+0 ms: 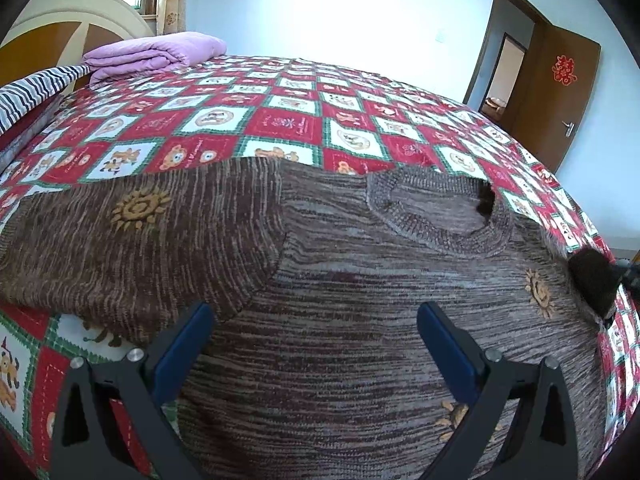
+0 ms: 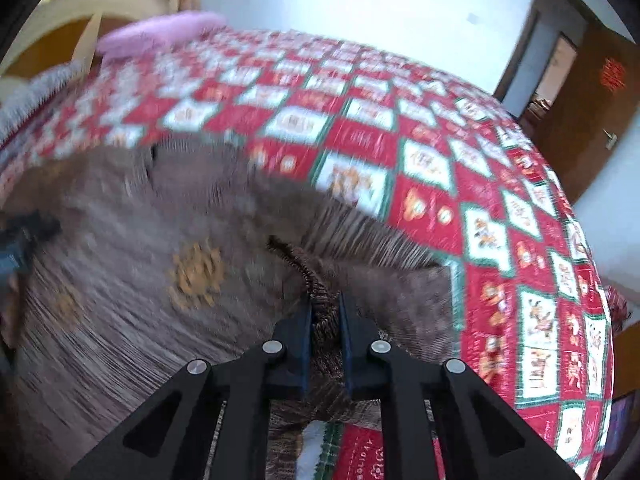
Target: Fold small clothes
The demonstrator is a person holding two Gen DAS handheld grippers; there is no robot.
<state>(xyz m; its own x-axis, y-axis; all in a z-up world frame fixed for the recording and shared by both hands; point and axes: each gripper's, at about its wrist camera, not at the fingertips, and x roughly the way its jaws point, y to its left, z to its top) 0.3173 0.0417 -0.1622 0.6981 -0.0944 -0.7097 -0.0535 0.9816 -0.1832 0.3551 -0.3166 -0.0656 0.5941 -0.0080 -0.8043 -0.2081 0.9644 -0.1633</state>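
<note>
Right wrist view: the right gripper (image 2: 325, 312) pinches the sweater's (image 2: 120, 280) right sleeve, lifted off the quilt (image 2: 500, 240). The left gripper (image 1: 316, 320) hovers spread over the body. Next, probably, carry the sleeve left across the chest.

The left gripper (image 1: 312, 316) hovers low with its blue-padded fingers (image 1: 182, 344) spread wide apart, holding nothing. The right gripper (image 2: 325, 312) has its fingers pressed close together, pinching a fold of sweater (image 2: 324, 300) between them.

Bright daylight; right view blurred, perhaps motion.
</note>
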